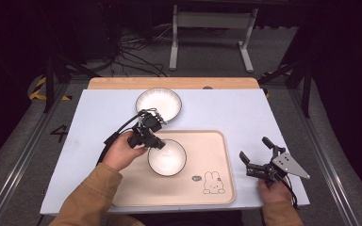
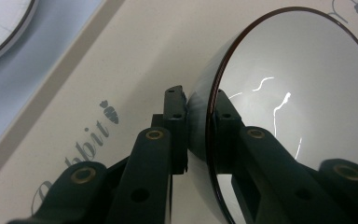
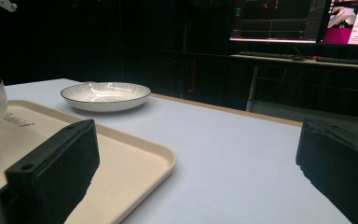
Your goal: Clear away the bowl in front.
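The word "Rabbit" ran in grey script along the beige tray, a small carrot drawn above it, and a line-drawn rabbit sat near the tray's front right corner. The tray was matte, rectangular, with rounded corners and a low raised rim, and it lay on the pale blue tabletop. On it stood a white bowl, round and glossy with a thin dark rim. The left gripper had its fingers clamped on the bowl's left rim, one outside the wall and one inside. Just beyond the tray sat a shallow white plate with fine ribbed lines and a dark edge. The right gripper, held off the tray's right side over the tabletop, had its fingers wide apart, gripping nothing. Lit monitors glowed in the background, their writing too small to read.
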`<control>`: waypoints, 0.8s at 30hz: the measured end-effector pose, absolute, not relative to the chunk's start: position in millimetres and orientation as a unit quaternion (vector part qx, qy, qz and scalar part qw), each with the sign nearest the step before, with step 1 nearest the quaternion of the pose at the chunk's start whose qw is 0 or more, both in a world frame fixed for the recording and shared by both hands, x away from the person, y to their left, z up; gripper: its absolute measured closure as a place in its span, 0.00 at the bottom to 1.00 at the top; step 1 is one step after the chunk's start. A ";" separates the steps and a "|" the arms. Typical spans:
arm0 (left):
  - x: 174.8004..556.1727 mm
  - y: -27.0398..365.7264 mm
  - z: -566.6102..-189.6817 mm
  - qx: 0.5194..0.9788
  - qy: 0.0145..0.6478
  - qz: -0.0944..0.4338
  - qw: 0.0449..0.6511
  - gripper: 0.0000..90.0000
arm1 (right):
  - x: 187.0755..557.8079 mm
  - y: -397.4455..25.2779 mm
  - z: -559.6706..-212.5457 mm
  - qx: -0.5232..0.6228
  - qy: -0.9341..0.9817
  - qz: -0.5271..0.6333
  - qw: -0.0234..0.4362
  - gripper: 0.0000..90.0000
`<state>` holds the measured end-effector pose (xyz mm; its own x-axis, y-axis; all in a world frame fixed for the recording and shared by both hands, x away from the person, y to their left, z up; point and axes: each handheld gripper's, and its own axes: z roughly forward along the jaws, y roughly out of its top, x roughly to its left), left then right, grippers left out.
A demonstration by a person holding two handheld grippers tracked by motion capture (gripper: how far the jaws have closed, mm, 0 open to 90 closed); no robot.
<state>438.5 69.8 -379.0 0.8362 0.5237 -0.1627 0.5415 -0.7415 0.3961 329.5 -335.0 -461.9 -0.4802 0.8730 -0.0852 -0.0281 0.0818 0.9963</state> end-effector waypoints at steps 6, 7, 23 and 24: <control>437.8 64.7 -383.3 0.934 0.282 -0.028 0.217 0.90 | 329.5 -335.0 -461.9 0.336 0.628 0.588 0.383 0.00; 437.9 63.9 -383.9 0.936 0.279 -0.028 0.214 0.90 | 329.4 -335.0 -461.9 0.336 0.628 0.588 0.383 0.00; 443.0 66.6 -388.3 0.935 0.279 -0.046 0.214 0.90 | 329.4 -335.0 -461.8 0.335 0.629 0.587 0.384 0.00; 443.1 66.9 -388.3 0.933 0.282 -0.048 0.217 0.89 | 329.4 -335.0 -461.8 0.334 0.629 0.587 0.384 0.00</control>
<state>443.1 66.9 -388.3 0.8364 0.5059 -0.2112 0.5472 -0.7470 0.3776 329.4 -335.0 -461.8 -0.4818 0.8716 -0.0900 -0.0301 0.0863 0.9958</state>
